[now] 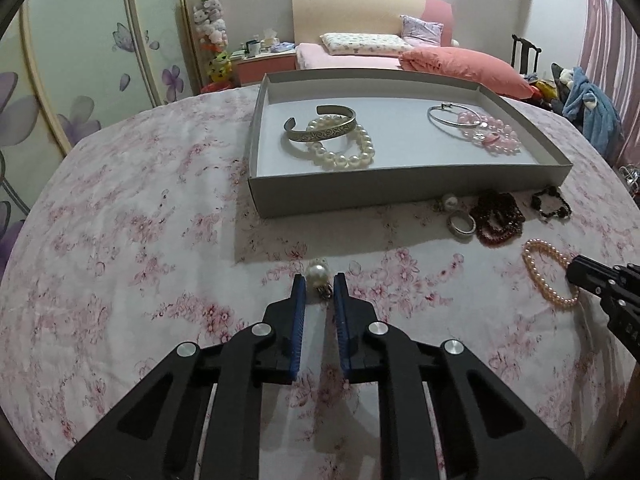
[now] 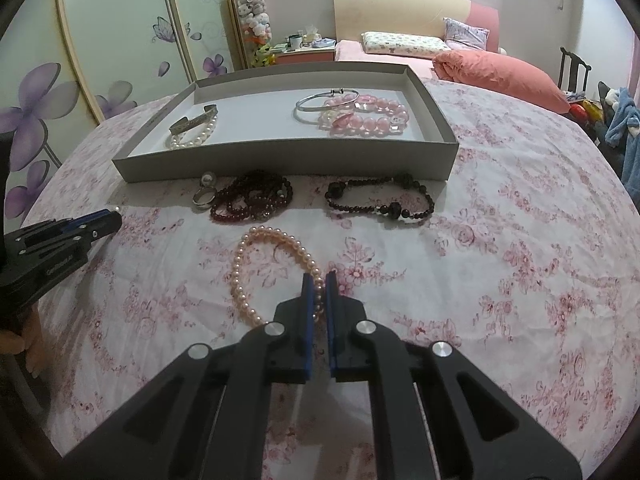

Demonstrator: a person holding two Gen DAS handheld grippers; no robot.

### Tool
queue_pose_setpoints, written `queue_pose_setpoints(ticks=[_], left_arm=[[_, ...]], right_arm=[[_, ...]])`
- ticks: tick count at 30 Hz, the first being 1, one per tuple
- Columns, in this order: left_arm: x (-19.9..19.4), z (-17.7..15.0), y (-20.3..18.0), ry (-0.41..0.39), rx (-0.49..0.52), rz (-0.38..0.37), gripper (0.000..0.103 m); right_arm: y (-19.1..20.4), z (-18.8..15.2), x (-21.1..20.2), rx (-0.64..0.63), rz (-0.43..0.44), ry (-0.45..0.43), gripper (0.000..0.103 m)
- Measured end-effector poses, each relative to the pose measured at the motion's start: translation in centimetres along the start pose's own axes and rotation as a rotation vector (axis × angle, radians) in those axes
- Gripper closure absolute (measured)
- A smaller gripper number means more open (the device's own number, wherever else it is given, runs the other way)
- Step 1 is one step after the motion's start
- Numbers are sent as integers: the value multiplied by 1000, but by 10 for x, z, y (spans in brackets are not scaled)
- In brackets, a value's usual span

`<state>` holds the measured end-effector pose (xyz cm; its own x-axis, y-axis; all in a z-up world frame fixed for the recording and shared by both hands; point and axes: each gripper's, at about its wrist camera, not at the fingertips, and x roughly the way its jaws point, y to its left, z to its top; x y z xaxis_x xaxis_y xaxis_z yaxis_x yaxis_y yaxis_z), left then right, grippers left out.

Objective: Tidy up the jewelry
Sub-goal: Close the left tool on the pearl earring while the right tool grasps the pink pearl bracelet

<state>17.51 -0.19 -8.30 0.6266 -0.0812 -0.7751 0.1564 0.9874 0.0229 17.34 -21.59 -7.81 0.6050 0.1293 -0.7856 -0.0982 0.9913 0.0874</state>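
Observation:
My left gripper (image 1: 319,282) is down on the flowered bedspread, its blue pads closed against a small pearl ornament (image 1: 318,272) with a metal piece under it. My right gripper (image 2: 319,280) is shut on one side of a peach pearl bracelet (image 2: 256,248) that lies on the cloth. The grey tray (image 1: 400,194) stands beyond both. It holds a brass cuff (image 1: 320,126), a white pearl bracelet (image 1: 352,156), a silver bangle (image 1: 448,120) and pink bead bracelets (image 1: 492,132).
In front of the tray lie a pearl ring and a silver ring (image 2: 202,198), a dark red bead bracelet (image 2: 252,198) and a black bead bracelet (image 2: 380,198). A bed with a pink quilt (image 2: 500,72) stands behind, wardrobe doors at the left.

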Motion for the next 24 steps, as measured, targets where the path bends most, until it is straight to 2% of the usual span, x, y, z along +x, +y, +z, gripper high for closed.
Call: queue_pose_setpoints(ticks=[24], left_arm=[[4,7,1,-1,-33,5,89]], right_arm=[[-2,0,0,11,18,-2,97]])
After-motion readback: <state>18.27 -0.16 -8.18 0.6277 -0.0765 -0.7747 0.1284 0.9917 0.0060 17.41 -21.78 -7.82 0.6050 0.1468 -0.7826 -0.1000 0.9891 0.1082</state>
